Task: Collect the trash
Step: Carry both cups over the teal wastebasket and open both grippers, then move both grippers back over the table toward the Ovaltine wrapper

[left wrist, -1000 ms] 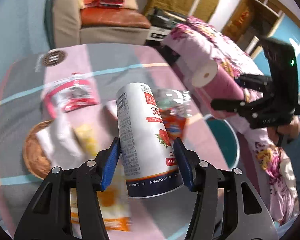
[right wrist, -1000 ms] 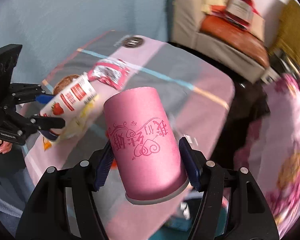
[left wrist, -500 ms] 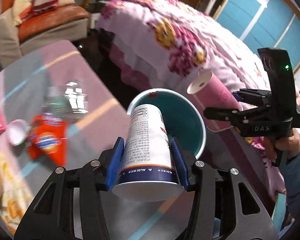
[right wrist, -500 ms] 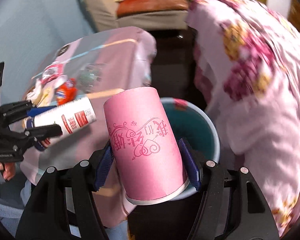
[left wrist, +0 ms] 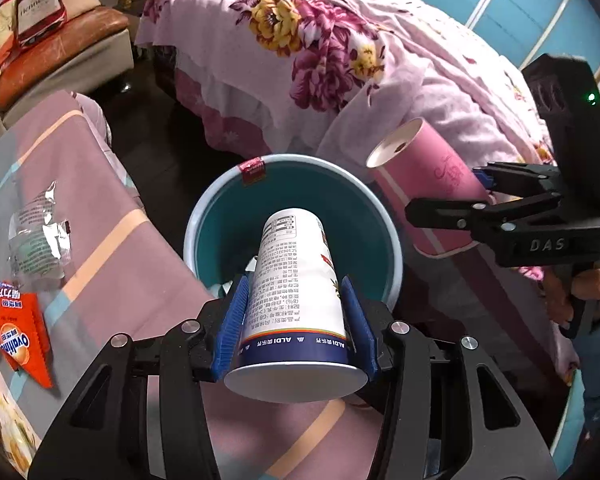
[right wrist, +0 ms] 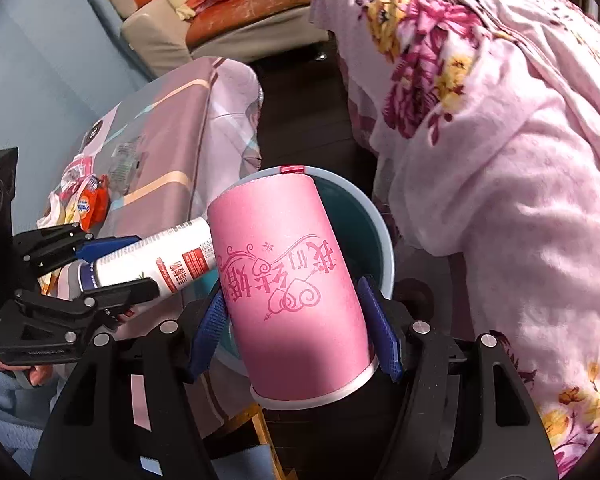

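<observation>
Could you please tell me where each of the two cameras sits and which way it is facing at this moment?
Left wrist: on the left tool, looking down past its white cup into the teal bin; the right tool shows too.
Right wrist: on the right tool, looking over its pink cup at the bin; the left tool shows at left.
Shared: bin, both cups, the table.

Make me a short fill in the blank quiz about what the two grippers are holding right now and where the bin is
1. The left gripper is shut on a ____ cup.
2. The right gripper is shut on a ____ cup.
3. Both cups are held over a teal ____.
4. An orange packet lies on the ____.

Missing words: white; pink; bin; table
</observation>
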### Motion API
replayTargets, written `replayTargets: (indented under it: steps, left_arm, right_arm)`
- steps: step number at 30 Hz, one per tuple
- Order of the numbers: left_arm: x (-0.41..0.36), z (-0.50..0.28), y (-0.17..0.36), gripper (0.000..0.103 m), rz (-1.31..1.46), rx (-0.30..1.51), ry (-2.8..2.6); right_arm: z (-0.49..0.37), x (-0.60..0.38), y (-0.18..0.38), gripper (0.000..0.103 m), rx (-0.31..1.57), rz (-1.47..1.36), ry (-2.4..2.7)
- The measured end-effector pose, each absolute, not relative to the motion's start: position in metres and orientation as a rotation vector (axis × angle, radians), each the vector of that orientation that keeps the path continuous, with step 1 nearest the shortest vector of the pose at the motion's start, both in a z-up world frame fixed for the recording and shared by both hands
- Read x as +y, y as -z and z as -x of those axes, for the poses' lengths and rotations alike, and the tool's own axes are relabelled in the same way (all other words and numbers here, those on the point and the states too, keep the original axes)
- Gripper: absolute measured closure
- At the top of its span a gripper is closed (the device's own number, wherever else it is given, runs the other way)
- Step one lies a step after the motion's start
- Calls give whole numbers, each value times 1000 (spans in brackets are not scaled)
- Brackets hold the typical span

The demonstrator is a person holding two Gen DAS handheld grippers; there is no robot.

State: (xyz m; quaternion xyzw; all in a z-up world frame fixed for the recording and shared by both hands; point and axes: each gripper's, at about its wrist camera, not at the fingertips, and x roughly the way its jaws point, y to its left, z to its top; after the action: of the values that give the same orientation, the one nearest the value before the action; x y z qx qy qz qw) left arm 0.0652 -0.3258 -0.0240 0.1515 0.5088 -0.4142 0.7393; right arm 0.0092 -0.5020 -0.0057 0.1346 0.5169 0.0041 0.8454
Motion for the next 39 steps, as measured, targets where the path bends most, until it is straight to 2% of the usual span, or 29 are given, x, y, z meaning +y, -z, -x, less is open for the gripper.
replayTargets:
  steps: [4,9,10,11,19,26,28,39]
  left_arm:
    - [-327,-64,24,23,-336,1092,895]
    - [-322,-67,20,19,-329,1087,878]
    - [-319,-68,20,13,-325,1088,866]
    - [-316,-69,19,10,-322,1086,856]
    - [-276,-79,17,9,-224,1108,778]
    - [-240,-84,12,9,-166,1092,708]
    - [-232,-85,12,9,-151,1091,696]
    - [-198,-85,10,9,-153,1063,630]
  right_arm:
    - [-10,-509,8,41,1094,-294,1]
    - [-13,-510,12,41,1107,-302,3]
    - [-13,-509,12,41,1109,-300,2]
    - [-14,-509,12,41,1111,-299,1]
    - [-19,-496,19,40,1141,-296,-12]
    - [-27,-469,24,34,1184,-257,-49]
    - [-28,-463,23,27,1181,-251,-52]
    - [-32,-431,13,23,1175,-182,-48]
